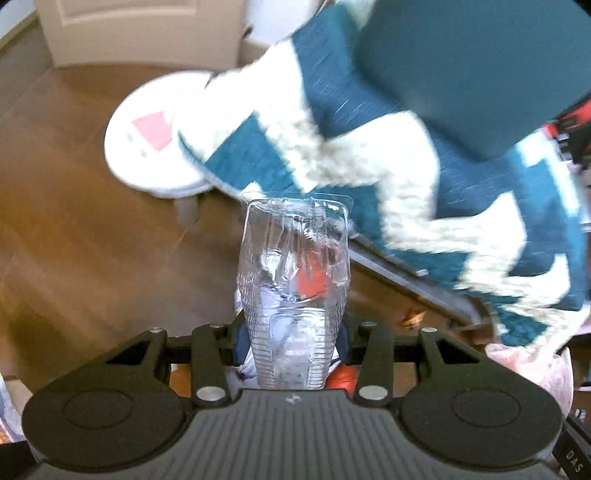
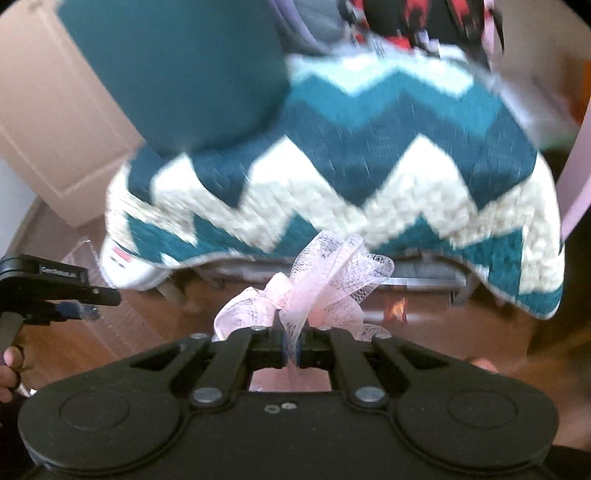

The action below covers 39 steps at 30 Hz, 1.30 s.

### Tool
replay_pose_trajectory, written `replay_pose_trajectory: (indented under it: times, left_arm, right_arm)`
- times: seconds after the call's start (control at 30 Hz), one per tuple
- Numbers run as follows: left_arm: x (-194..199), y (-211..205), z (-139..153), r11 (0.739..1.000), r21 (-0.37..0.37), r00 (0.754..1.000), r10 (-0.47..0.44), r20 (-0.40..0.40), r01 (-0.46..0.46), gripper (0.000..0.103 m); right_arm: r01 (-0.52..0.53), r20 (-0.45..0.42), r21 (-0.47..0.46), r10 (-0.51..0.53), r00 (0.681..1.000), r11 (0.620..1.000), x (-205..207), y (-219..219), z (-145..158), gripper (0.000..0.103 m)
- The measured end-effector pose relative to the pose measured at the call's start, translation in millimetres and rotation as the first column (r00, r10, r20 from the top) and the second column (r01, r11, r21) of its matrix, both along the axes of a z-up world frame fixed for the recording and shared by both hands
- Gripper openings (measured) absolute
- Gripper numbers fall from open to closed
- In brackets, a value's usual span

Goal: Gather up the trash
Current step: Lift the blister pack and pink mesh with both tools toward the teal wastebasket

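Note:
My left gripper (image 1: 292, 339) is shut on a clear plastic blister package (image 1: 293, 273), which sticks up forward from between the jaws. My right gripper (image 2: 291, 347) is shut on a bunch of pink mesh netting (image 2: 325, 277) that puffs out in front of the jaws. The left gripper also shows at the left edge of the right wrist view (image 2: 55, 291), with the clear package faint beside it. A bit of the pink netting shows at the lower right of the left wrist view (image 1: 528, 365). Both views are blurred.
A teal and cream zigzag blanket (image 2: 351, 177) hangs over a bed, with a teal pillow (image 2: 177, 74) on it. A white round device (image 1: 147, 140) sits on the brown wood floor (image 1: 74, 240) by the bed. A cream door (image 1: 140, 29) stands behind.

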<state>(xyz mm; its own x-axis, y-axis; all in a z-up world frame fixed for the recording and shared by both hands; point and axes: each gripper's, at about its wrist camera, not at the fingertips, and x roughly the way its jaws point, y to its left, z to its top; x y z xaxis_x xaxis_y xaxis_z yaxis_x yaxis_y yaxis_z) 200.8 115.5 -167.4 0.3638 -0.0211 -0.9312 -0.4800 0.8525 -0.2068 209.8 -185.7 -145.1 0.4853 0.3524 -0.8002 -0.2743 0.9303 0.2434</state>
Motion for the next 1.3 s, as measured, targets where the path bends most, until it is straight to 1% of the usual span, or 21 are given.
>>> replay_pose_trajectory:
  times: [0.1,0.23,0.33,0.43,0.6,0.7,0.77,0.83,0.9,0.97,1.0,1.1,1.23,1.3]
  left_arm:
    - [-10,-7,39,1.000,0.002,0.996,-0.021,0.086,0.021,0.043]
    - [-18,-14,88,0.999,0.017,0.980,-0.047,0.192,0.045,0.043]
    - [-16,-19,128,0.997,0.044,0.962,-0.073,0.263,0.064,0.043]
    - [-12,-26,163,0.993,0.080,0.941,-0.104,0.323,0.082,0.043]
    - [10,-34,230,0.988,0.120,0.893,-0.143,0.426,0.101,0.043]
    - [23,-36,277,0.983,0.149,0.852,-0.165,0.498,0.103,0.043]
    - [32,-39,308,0.978,0.176,0.823,-0.188,0.536,0.109,0.043]
    - [44,-42,335,0.971,0.214,0.798,-0.212,0.565,0.107,0.043]
    - [56,-44,354,0.963,0.247,0.777,-0.237,0.583,0.108,0.043]
    - [71,-47,367,0.953,0.283,0.763,-0.259,0.592,0.104,0.043]
    - [76,-46,372,0.950,0.297,0.762,-0.264,0.592,0.098,0.043]
    - [101,-43,374,0.942,0.326,0.773,-0.266,0.576,0.082,0.043]
    - [136,-33,361,0.932,0.353,0.798,-0.269,0.539,0.076,0.043]
    - [151,-26,351,0.932,0.353,0.814,-0.266,0.517,0.080,0.043]
  right_arm:
    - [-0.024,0.075,0.021,0.023,0.997,0.999,-10,0,34,0.004]
    - [-0.055,0.190,0.044,0.046,0.981,0.998,-18,-1,81,0.004]
    - [-0.081,0.269,0.050,0.065,0.961,0.995,-19,0,119,0.004]
    - [-0.107,0.350,0.045,0.085,0.933,0.993,-17,4,161,0.004]
    - [-0.131,0.476,0.025,0.103,0.873,0.991,1,12,225,0.004]
    - [-0.135,0.526,0.042,0.093,0.845,0.990,18,18,259,0.004]
    - [-0.131,0.564,0.035,0.089,0.821,0.991,31,25,280,0.004]
    - [-0.128,0.586,0.029,0.086,0.806,0.991,42,34,293,0.004]
    - [-0.130,0.598,0.031,0.086,0.797,0.991,53,44,304,0.004]
    - [-0.131,0.608,0.022,0.091,0.789,0.991,66,56,312,0.004]
    - [-0.130,0.618,0.021,0.089,0.781,0.991,72,62,314,0.004]
    - [-0.129,0.617,0.012,0.094,0.781,0.992,90,79,317,0.004]
    - [-0.134,0.607,-0.010,0.112,0.786,0.991,121,100,314,0.005]
    - [-0.136,0.599,-0.027,0.125,0.791,0.990,133,112,308,0.005]
